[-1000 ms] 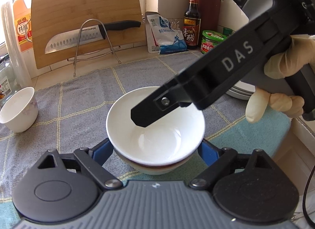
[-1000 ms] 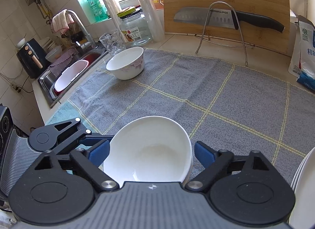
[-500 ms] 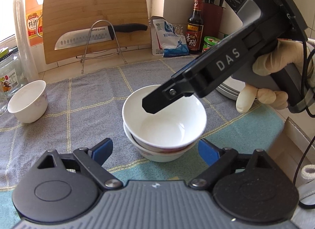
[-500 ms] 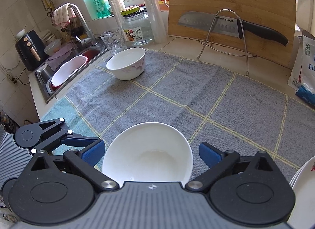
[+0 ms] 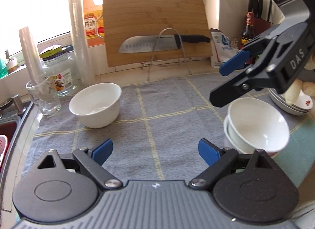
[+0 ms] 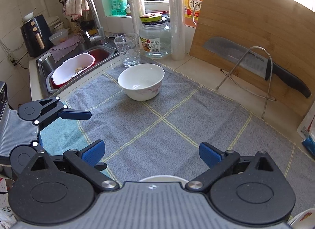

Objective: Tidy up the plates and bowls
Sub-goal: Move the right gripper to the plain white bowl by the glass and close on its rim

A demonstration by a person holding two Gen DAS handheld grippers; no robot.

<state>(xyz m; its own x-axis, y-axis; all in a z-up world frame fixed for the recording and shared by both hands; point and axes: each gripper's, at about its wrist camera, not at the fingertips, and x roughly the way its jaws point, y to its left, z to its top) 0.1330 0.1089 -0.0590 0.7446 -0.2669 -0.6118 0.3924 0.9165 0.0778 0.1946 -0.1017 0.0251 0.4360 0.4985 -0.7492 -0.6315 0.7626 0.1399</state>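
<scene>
Two white bowls sit nested as a stack on the grey checked towel at the right; only its rim shows in the right wrist view. A single white bowl stands at the far left of the towel, also in the right wrist view. A stack of plates lies at the right edge. My left gripper is open and empty, over the towel left of the stack. My right gripper is open and empty, raised just above the stack.
A drinking glass, a glass jar and a tall sleeve of plastic cups stand behind the single bowl. A cutting board with a knife on a wire rack leans at the back. The sink lies left.
Both grippers have pulled back from the nested bowls. My left gripper swung left, now facing the single bowl. My right gripper lifted off the stack, its jaws empty.
</scene>
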